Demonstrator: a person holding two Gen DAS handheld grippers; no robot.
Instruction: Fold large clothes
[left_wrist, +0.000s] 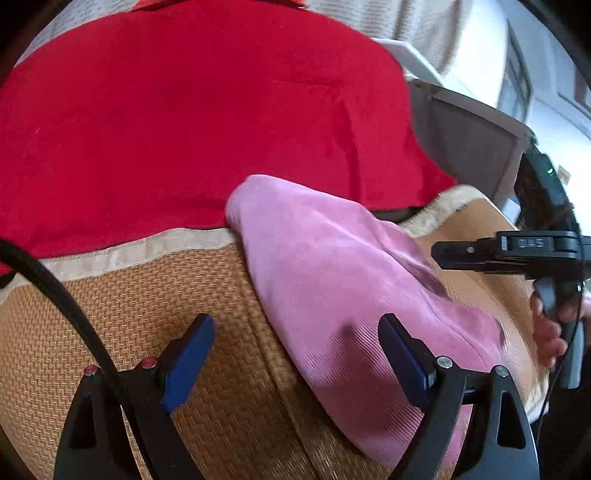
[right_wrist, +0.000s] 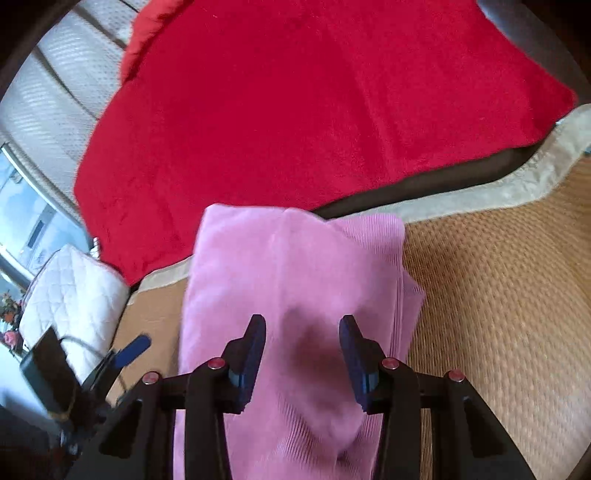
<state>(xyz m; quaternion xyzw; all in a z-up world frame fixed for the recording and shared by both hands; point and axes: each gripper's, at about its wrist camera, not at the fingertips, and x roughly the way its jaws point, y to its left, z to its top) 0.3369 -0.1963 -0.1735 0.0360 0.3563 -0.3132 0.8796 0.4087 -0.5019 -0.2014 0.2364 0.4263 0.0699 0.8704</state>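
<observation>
While the two claws hover over the woven mat (left_wrist: 122, 302), count what's here: one pink garment (left_wrist: 332, 280), one red blanket (left_wrist: 192, 122), one mat with a pale cloth border, and one white quilted cushion (right_wrist: 74, 291) off to the side. The pink garment lies folded into a long strip on the mat, its far end reaching up to the edge of the red blanket and overlapping the mat's border, its near end running under the cameras. Seen from the right wrist, its long axis runs straight away from the camera; from the left wrist it slants from upper left to lower right. The left claw (left_wrist: 295, 354) stands wide apart, gripping nothing, one finger over bare mat and the other over the pink cloth. The right claw (right_wrist: 303, 358) is partly spread above the strip, pads not pressing on it, with a hand (left_wrist: 550, 332) on its handle.
</observation>
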